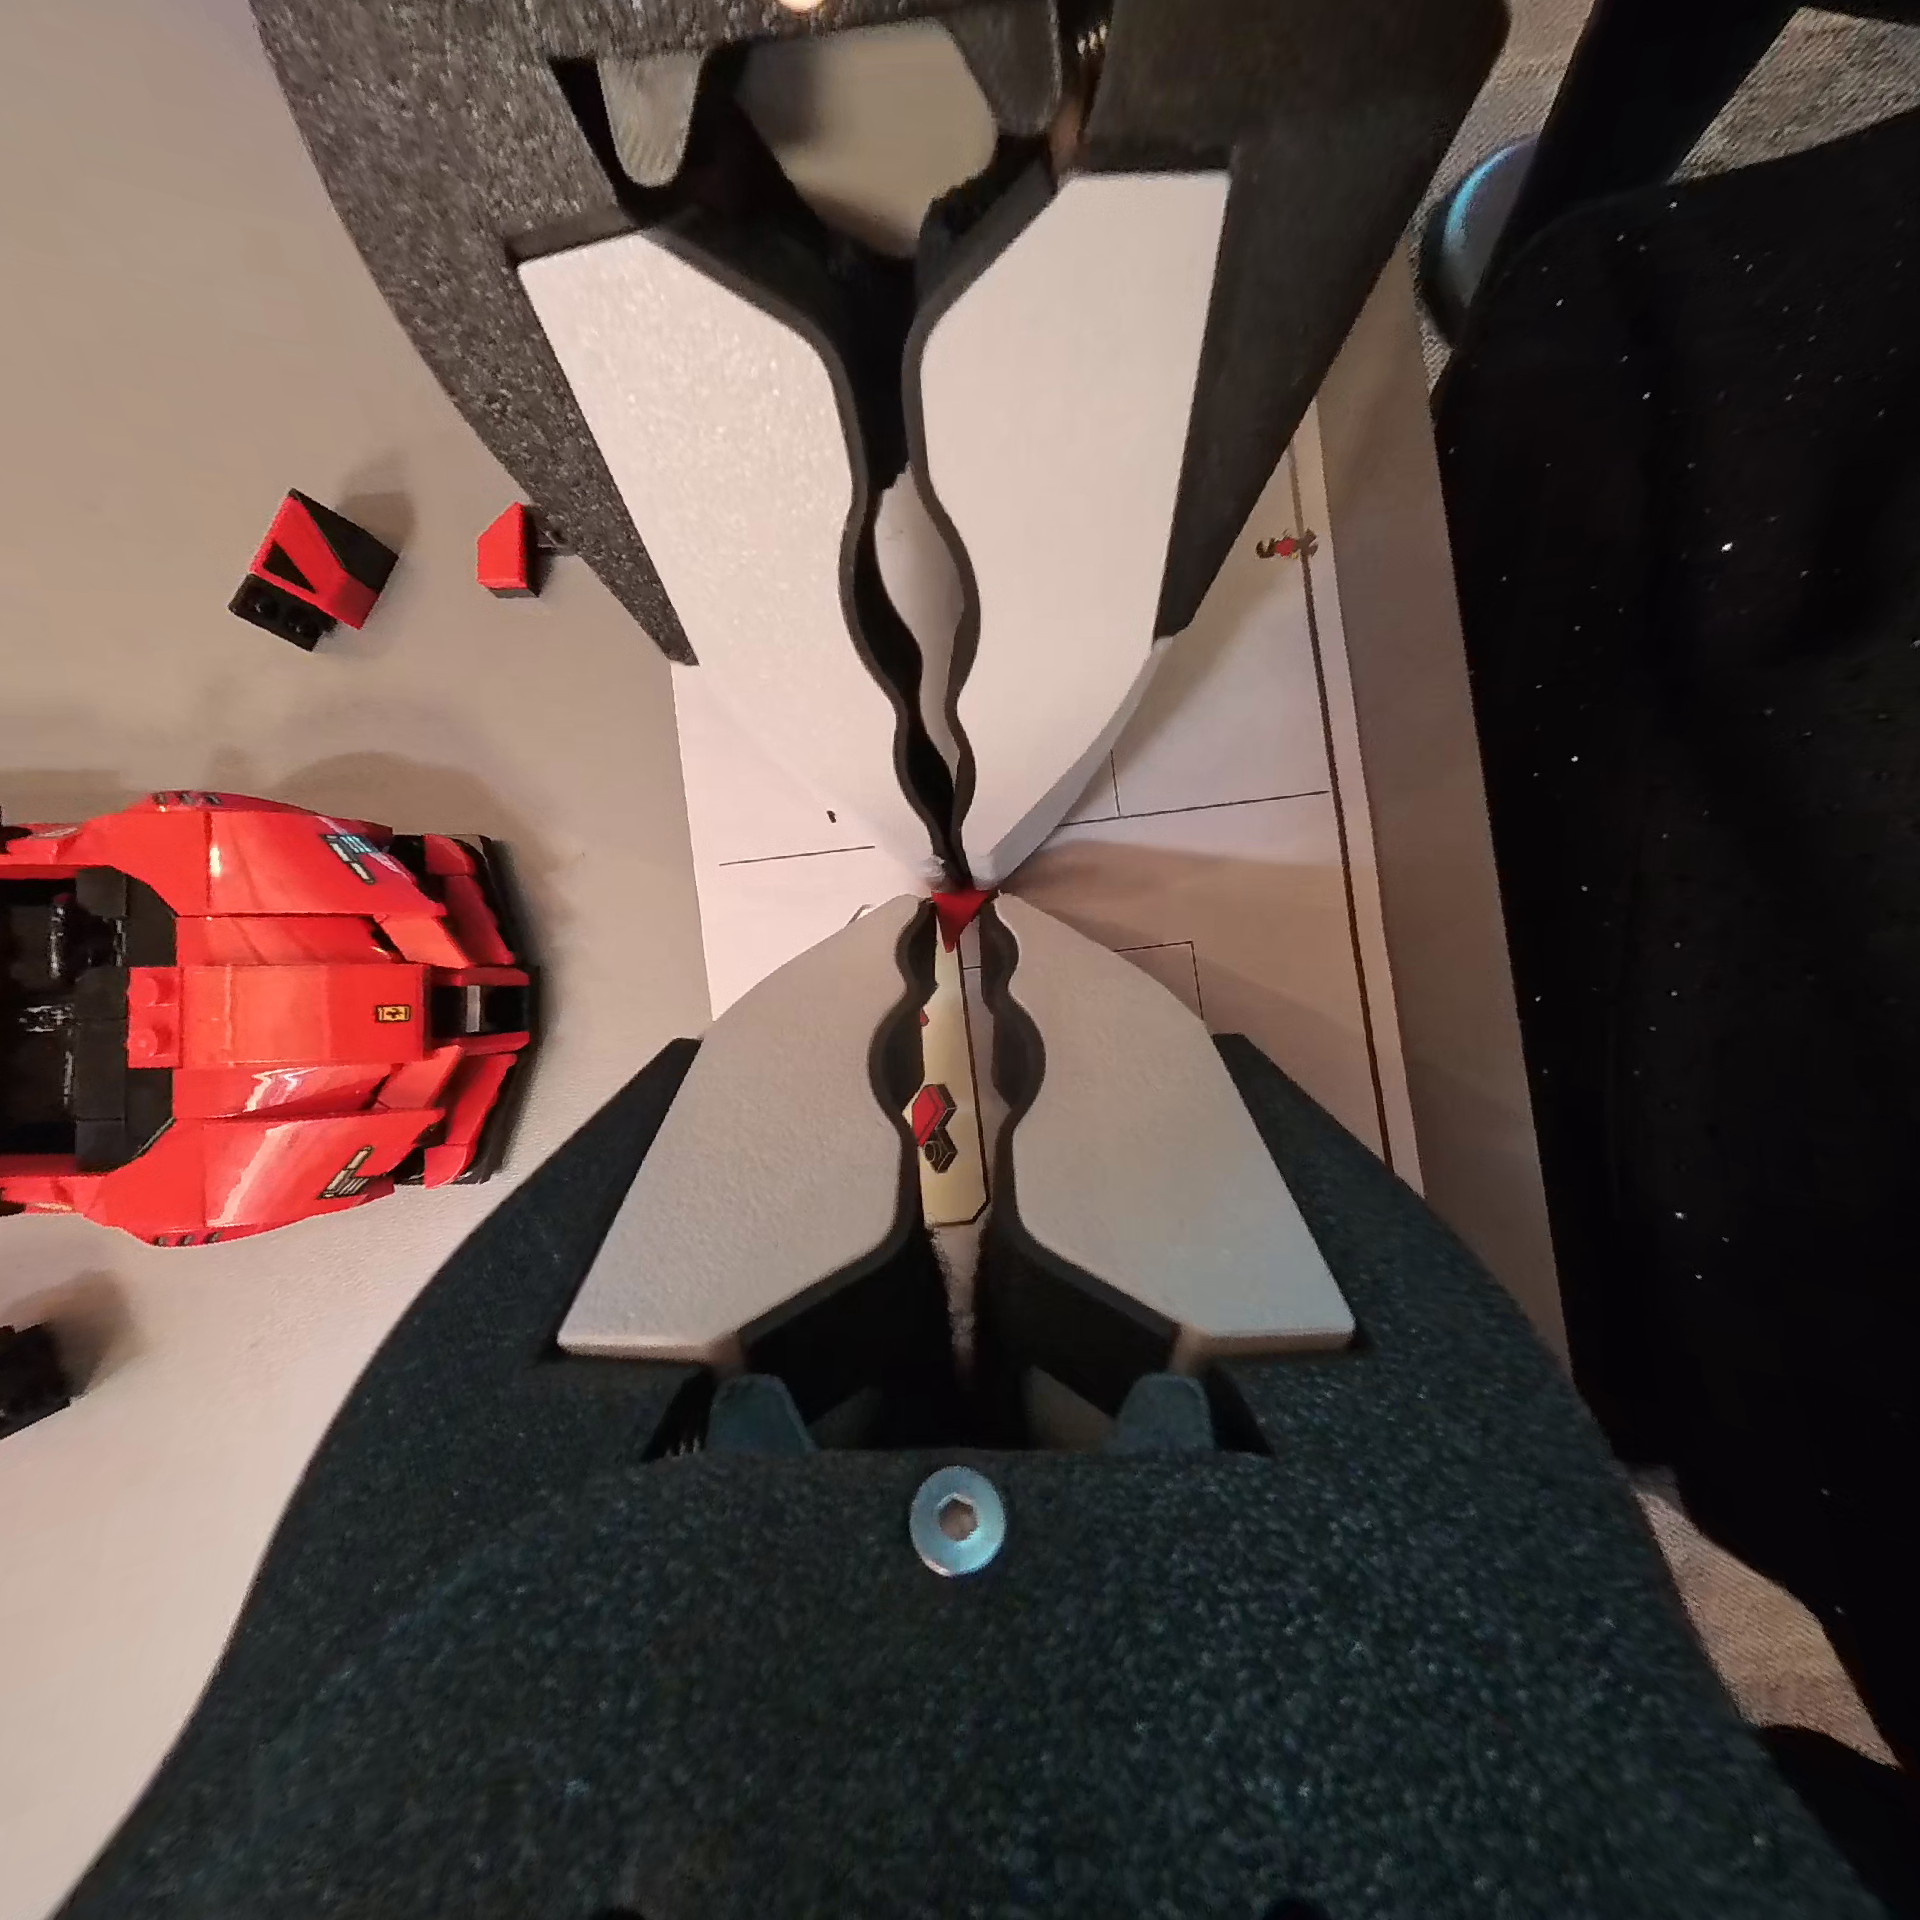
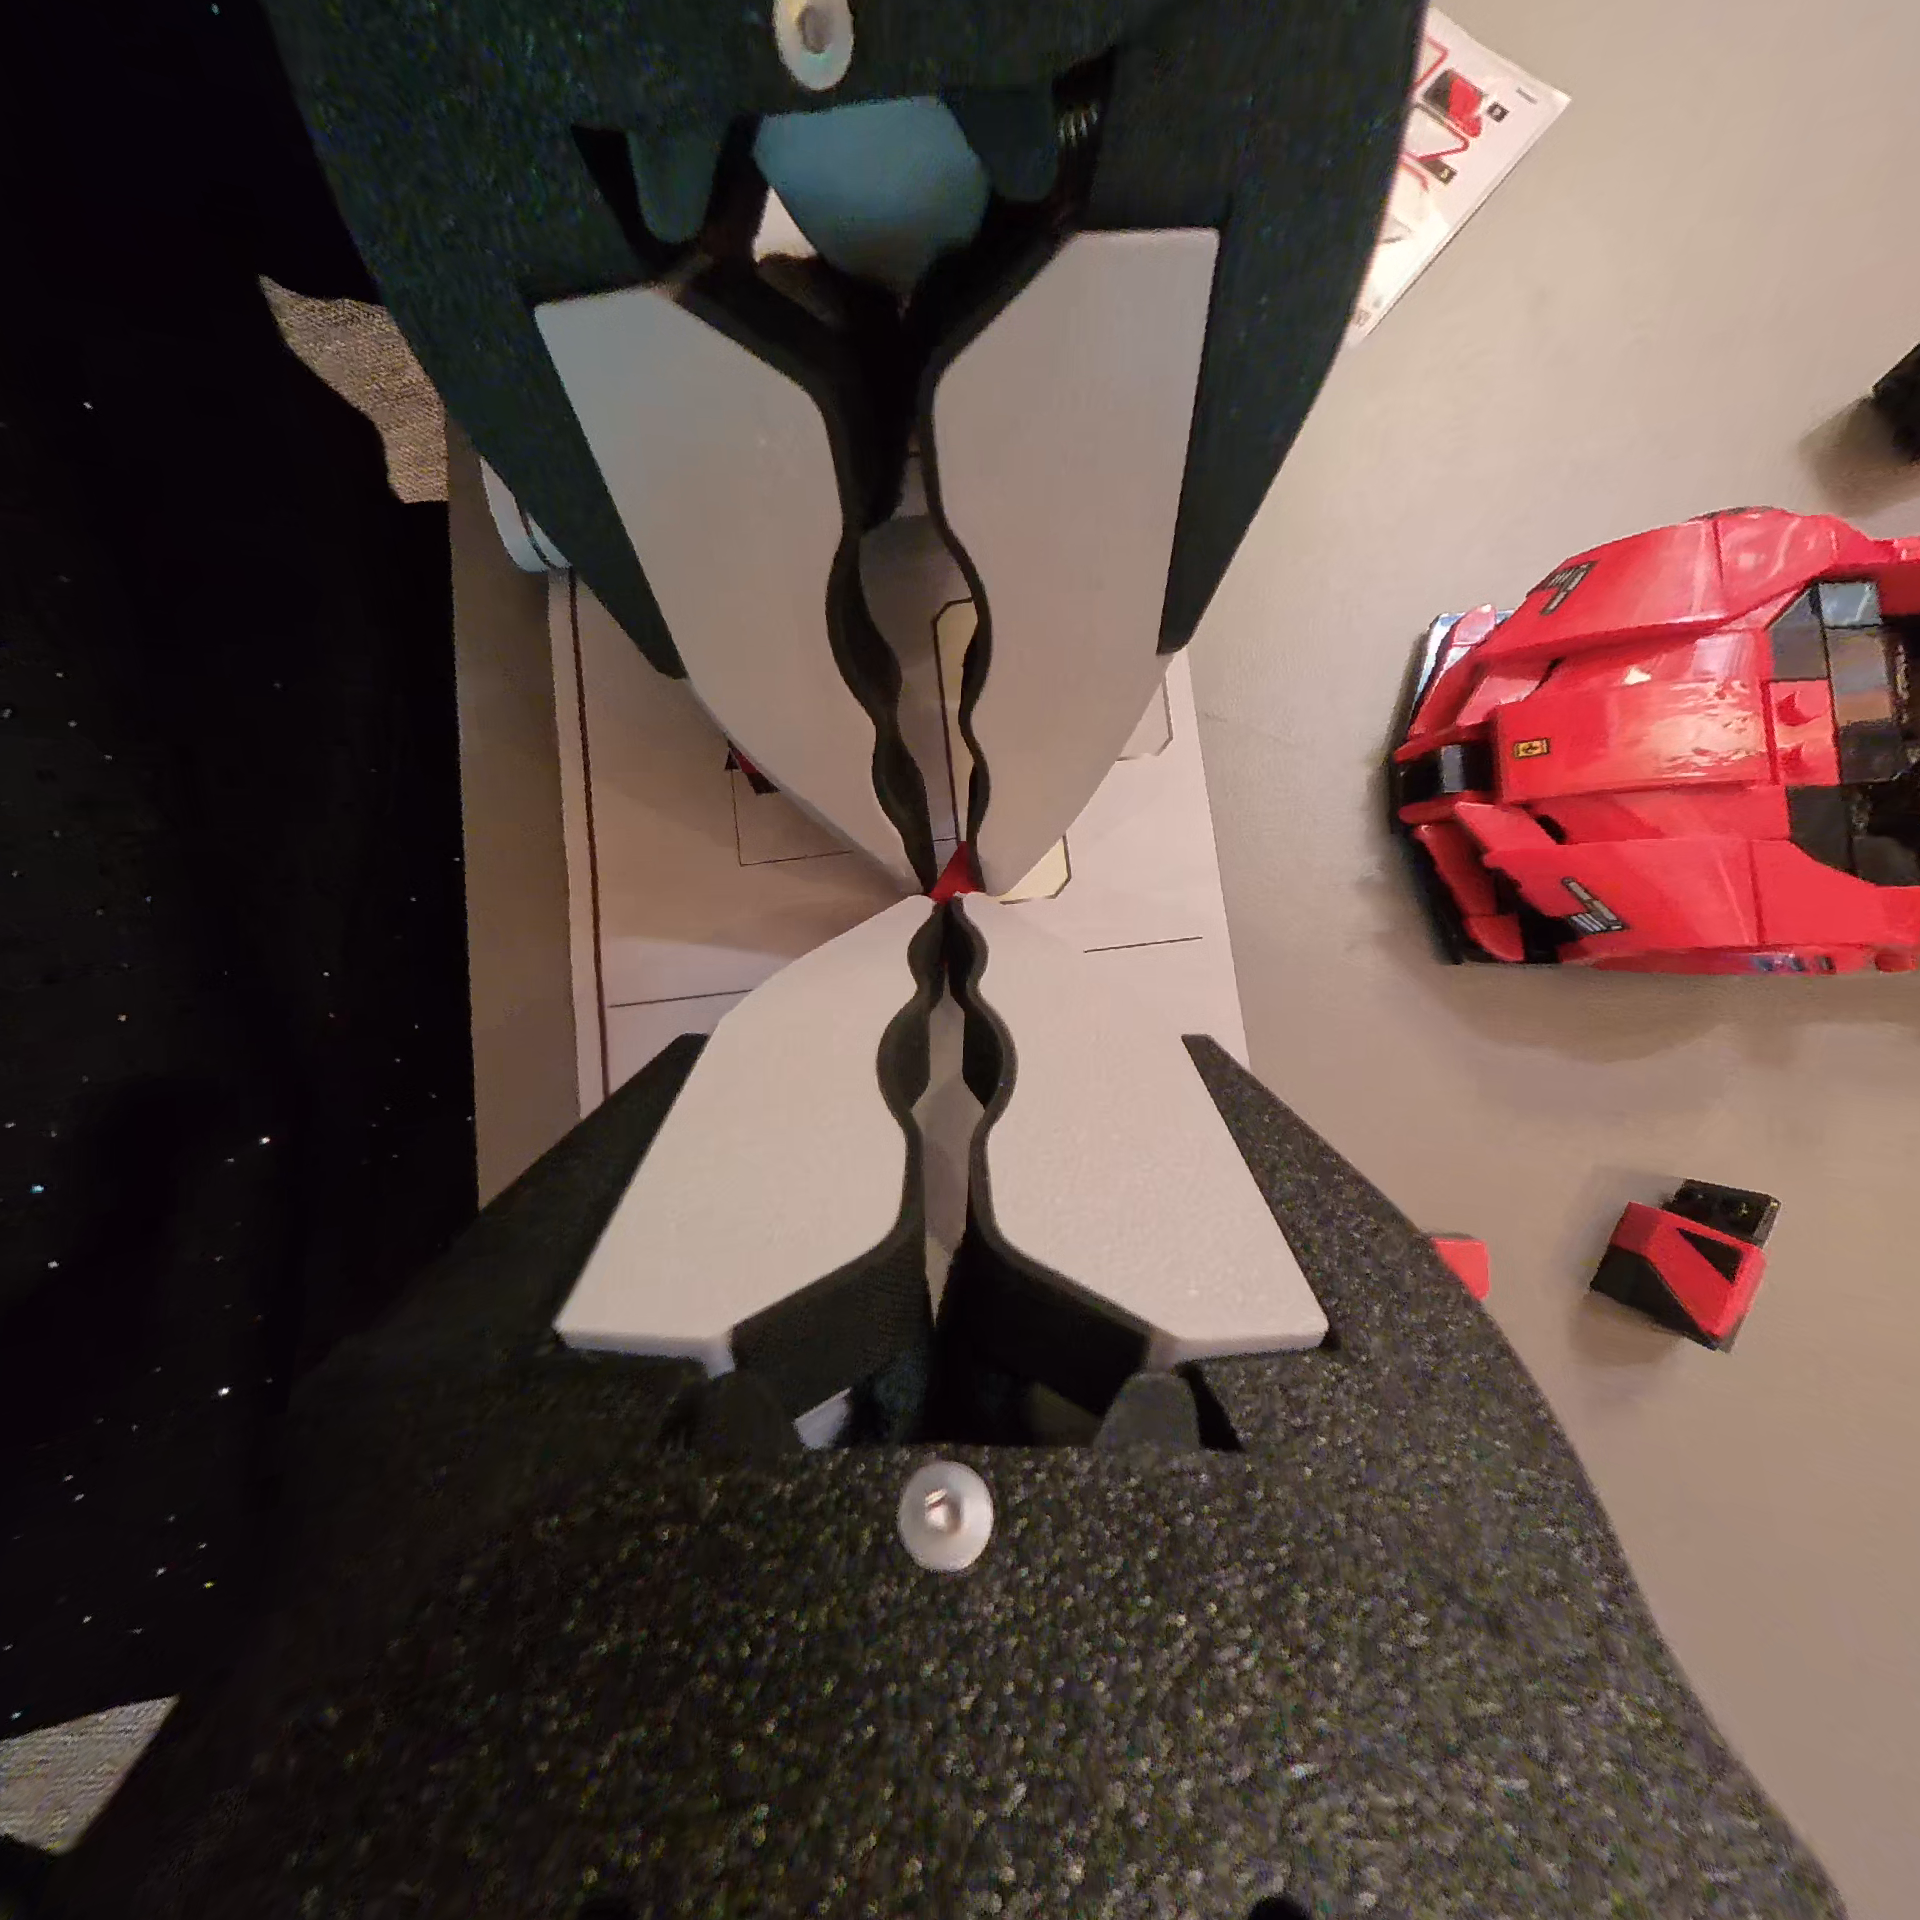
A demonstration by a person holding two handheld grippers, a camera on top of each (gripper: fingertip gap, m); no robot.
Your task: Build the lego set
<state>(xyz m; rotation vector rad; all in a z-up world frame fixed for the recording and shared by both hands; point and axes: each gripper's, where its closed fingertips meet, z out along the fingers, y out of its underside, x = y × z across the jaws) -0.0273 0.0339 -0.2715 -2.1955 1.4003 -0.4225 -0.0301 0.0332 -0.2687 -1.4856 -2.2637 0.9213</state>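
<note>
A tiny red plastic lego piece is pinched tip-to-tip between both hand-held grippers, left and right, above the instruction sheet; a handover is judged underway; carriage to the red brick-built car on the bench is called for.

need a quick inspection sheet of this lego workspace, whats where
surface: pale table, with an instruction sheet lying under both claws.
job's things: red car, mostly built, on the table; a tiny red piece pinched where the claw tips meet; a red-black block and a small red brick loose beyond the car.
clutter: a second printed sheet at the far table edge; dark bits near the car.
grippers: left claw and right claw tip to tip, both shut on the red piece.
cables: nothing seen.
surroundings: dark speckled fabric beside the table; grey carpet past it.
</note>
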